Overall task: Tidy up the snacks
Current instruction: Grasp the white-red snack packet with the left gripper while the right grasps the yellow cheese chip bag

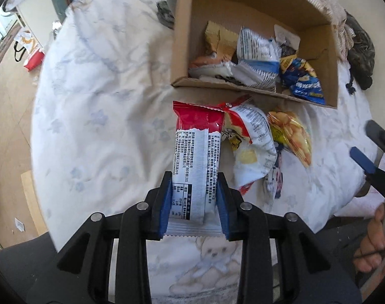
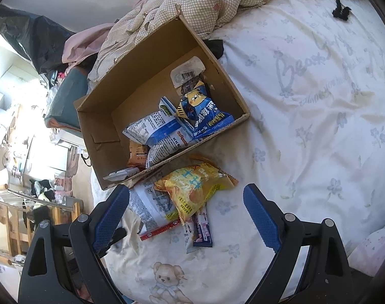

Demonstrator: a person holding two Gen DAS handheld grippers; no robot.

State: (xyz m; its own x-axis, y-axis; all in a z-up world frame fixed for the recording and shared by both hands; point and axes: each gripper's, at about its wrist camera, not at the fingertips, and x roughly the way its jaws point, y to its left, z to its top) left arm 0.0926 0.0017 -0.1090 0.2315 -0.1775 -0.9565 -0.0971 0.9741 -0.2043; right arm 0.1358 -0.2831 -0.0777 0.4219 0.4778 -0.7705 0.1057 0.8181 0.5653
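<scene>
The left claw [image 1: 195,197] pinched a red-and-white packet [image 1: 196,152] just beside the box [image 1: 182,38]; the right claw [image 2: 187,217] hung spread. Next, it likely needed carrying over the box rim.

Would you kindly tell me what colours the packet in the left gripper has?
Red at the top, white with black print below; best in the left wrist view.

We see cardboard box [image 2: 151,81] open on top, far half of floor bare, near half crowded with snack packets [image 2: 167,131]. Box near wall [image 1: 233,88] low, stands between loose pile and interior. Yellow packet [image 2: 197,190] and red-and-white packet [image 1: 250,147] lie just beside that wall. Bed sheet [image 2: 319,126] right of box clear. Checked quilt [image 2: 205,2] heaped against box far side. Sheet left of box [image 1: 103,101] bare.
</scene>
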